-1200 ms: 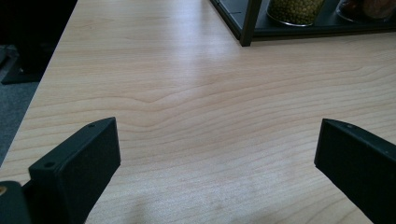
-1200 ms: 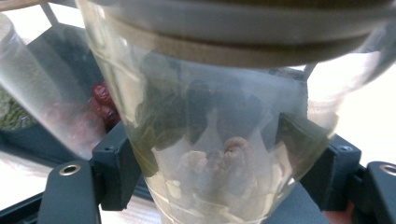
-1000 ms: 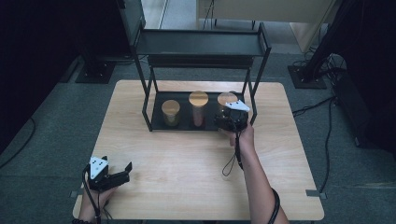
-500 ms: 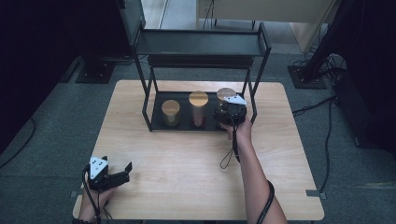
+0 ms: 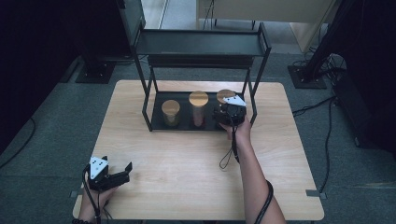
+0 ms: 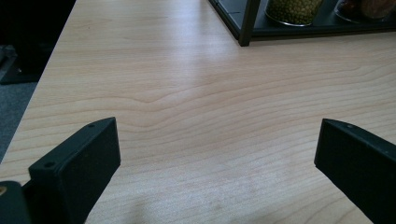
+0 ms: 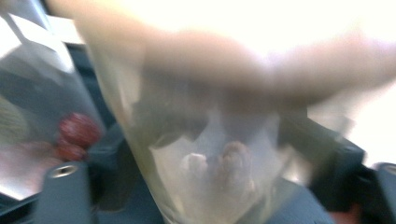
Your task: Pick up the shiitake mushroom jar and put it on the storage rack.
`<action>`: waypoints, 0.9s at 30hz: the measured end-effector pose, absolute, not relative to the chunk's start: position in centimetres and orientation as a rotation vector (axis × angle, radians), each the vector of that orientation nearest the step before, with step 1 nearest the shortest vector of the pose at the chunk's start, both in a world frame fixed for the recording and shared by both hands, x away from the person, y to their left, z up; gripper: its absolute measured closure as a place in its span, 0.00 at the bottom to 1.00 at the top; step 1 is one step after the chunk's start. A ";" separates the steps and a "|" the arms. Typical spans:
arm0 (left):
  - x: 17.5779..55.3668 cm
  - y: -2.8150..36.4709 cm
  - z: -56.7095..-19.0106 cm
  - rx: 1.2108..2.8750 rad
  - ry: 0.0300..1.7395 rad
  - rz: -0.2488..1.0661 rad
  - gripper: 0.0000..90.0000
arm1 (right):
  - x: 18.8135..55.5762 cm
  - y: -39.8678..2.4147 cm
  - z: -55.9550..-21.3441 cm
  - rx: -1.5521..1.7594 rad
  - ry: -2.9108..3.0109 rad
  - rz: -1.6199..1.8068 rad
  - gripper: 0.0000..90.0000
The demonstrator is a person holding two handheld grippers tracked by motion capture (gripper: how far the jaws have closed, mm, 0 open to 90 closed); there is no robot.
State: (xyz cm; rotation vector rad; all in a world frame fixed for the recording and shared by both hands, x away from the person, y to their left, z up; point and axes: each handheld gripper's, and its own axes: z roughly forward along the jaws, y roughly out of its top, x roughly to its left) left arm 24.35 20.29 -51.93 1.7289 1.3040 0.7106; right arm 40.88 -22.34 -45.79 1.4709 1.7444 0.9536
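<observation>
The right gripper (image 5: 228, 113) sits at the rightmost jar (image 5: 225, 95) on the lower tier of the black rack (image 5: 201, 43), its jaws having just been opening, with the upright glass body (image 7: 205, 140) between them (whether the pads still press I cannot tell). The left gripper (image 5: 119, 171), jaws spread wide and empty, rests well away from the rack, so the right hand is far nearer.

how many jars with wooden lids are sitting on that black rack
3, in a row on the rack's lower shelf: left jar, middle jar, and right jar, partly hidden behind the right gripper.
</observation>
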 end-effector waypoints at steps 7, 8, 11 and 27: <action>24.3 20.3 -51.9 1.727 1.303 0.714 0.01 | 40.6 -22.3 -45.6 1.506 1.752 0.944 0.01; 24.3 20.3 -51.9 1.726 1.303 0.713 0.01 | 40.6 -22.4 -45.6 1.509 1.751 0.943 0.01; 24.4 20.3 -51.9 1.730 1.303 0.712 0.01 | 40.5 -22.5 -45.8 1.520 1.747 0.953 0.01; 24.4 20.2 -51.9 1.743 1.304 0.714 0.01 | 39.0 -23.2 -46.7 1.509 1.771 1.009 0.00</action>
